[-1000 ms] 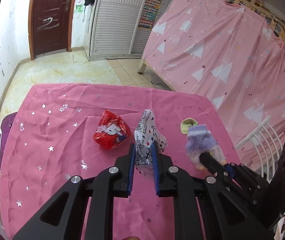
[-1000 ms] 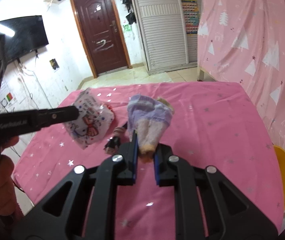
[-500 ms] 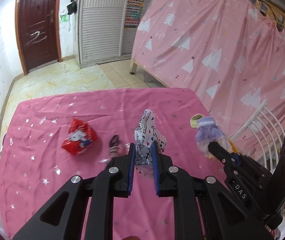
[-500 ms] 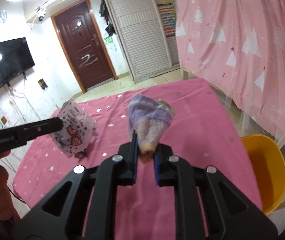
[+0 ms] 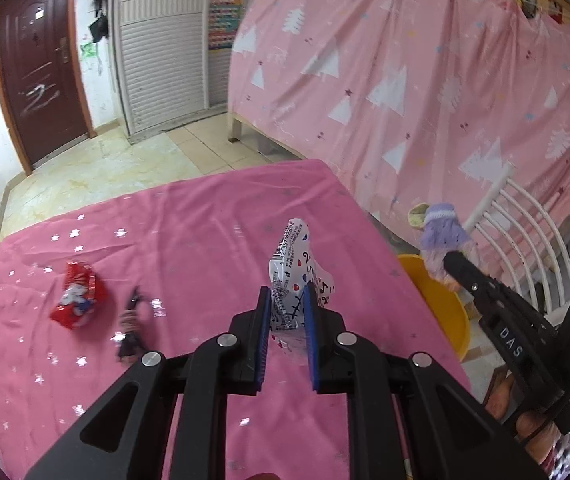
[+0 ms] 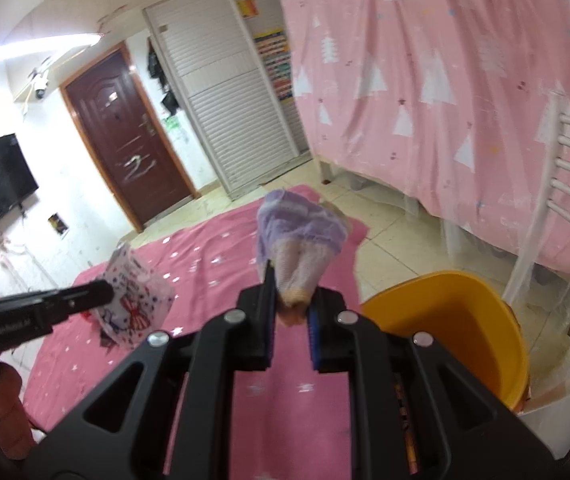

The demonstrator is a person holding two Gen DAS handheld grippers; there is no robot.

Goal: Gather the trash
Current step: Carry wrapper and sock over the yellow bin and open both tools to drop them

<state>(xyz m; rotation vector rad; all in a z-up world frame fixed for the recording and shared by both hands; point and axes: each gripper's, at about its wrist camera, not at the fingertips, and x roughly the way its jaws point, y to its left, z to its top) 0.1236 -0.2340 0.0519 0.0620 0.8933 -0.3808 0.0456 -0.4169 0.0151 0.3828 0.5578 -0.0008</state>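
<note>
Left wrist view, from left to right: a red wrapper [image 5: 77, 296] lies on the pink tablecloth [image 5: 205, 220] at about nine o'clock, and just beside it lies a small dark scrap [image 5: 131, 328], too blurred to identify. At the centre the left gripper [image 5: 287, 300] is clamped on a white printed wrapper [image 5: 295, 268], held upright above the cloth. At three o'clock the right gripper [image 5: 451, 260] pinches a purple wrapper [image 5: 443, 232] over the yellow bin [image 5: 441, 308], which stands beside the table in front of a white chair [image 5: 525, 232]. In the right wrist view its blue pads [image 6: 269, 300] press the purple wrapper's lower end, and the bin sits at four o'clock.
</note>
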